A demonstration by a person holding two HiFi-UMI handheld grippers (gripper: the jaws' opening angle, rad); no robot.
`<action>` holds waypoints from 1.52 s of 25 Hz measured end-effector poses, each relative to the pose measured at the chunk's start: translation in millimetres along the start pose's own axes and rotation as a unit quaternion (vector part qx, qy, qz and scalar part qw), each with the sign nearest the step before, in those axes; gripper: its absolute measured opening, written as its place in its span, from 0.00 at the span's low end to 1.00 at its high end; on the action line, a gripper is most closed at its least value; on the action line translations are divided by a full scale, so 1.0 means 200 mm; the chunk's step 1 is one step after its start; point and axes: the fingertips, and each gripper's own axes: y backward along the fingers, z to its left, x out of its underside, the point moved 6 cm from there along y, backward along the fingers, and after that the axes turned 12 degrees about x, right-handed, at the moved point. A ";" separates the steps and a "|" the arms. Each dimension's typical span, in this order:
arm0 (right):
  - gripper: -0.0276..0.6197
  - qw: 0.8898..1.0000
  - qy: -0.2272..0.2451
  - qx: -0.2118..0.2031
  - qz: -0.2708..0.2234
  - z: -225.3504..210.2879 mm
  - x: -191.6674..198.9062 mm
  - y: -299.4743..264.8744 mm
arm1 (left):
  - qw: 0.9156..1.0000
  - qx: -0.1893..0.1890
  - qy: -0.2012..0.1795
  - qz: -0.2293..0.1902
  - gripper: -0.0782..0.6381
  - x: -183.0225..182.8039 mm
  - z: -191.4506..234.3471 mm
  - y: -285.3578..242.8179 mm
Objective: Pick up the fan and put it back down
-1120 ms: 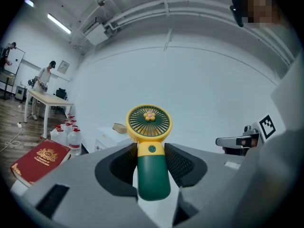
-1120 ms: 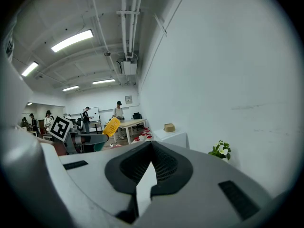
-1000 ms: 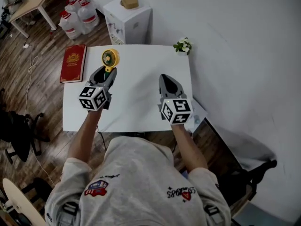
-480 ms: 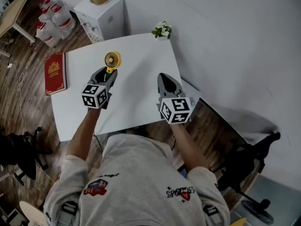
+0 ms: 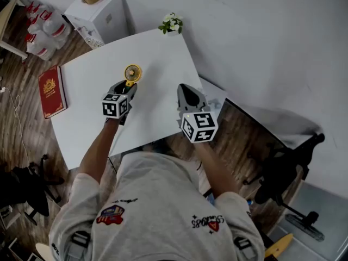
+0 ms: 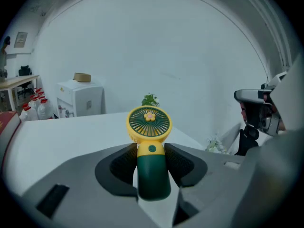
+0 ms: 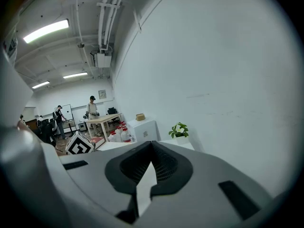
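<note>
A small fan with a yellow round head point(image 5: 132, 72) and a dark green handle point(image 6: 153, 172) stands upright over the white table point(image 5: 157, 58). My left gripper point(image 5: 128, 86) is shut on the handle, and its pads point(image 6: 124, 163) press both sides of it. The fan's base is hidden behind the jaws, so I cannot tell whether it touches the table. My right gripper point(image 5: 185, 89) hovers over the table's right part, shut with nothing in it; in the right gripper view its tips point(image 7: 151, 144) meet.
A potted plant point(image 5: 170, 23) stands at the table's far corner. A red book point(image 5: 50, 90) lies at the left edge. Behind the table are a white cabinet point(image 5: 100, 12) and water bottles point(image 5: 41, 31). A dark chair point(image 5: 283, 170) stands at the right, on the wooden floor.
My left gripper has sunk toward the table with the fan still in its grip. The right gripper has shifted a little and sunk slightly. The head view has swung, so the table looks turned.
</note>
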 end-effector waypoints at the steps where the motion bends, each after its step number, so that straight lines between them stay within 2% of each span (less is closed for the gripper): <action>1: 0.03 1.000 0.000 0.002 0.002 -0.01 0.01 0.00 | 1.000 -0.001 -0.004 0.013 0.35 0.03 0.00 -0.03; 5: 0.03 1.000 -0.002 0.012 0.010 -0.05 0.04 0.01 | 0.997 0.000 -0.030 0.068 0.35 0.14 -0.02 -0.14; 9: 0.03 1.000 -0.006 0.020 0.010 -0.08 0.04 0.01 | 0.990 -0.006 -0.062 0.126 0.35 0.24 0.00 -0.22; 20: 0.03 0.999 -0.003 0.026 0.022 -0.10 0.06 -0.02 | 0.976 -0.025 -0.071 0.206 0.35 0.43 0.01 -0.31; 25: 0.03 0.999 -0.002 0.022 0.023 -0.08 0.06 -0.01 | 0.975 -0.033 -0.100 0.195 0.36 0.37 0.00 -0.30; 27: 0.03 1.000 -0.002 0.018 0.023 -0.06 0.06 -0.01 | 0.976 -0.033 -0.094 0.194 0.36 0.39 0.01 -0.29; 30: 0.03 1.000 0.007 0.009 0.022 -0.04 0.05 -0.01 | 0.979 -0.037 -0.076 0.186 0.43 0.42 0.00 -0.24; 33: 0.03 1.000 0.019 -0.008 0.021 -0.01 0.03 -0.02 | 0.981 -0.042 -0.051 0.183 0.43 0.47 0.00 -0.16; 38: 0.03 0.998 0.039 -0.046 0.014 0.09 0.00 -0.05 | 0.993 -0.047 -0.027 0.104 0.43 0.37 -0.01 0.04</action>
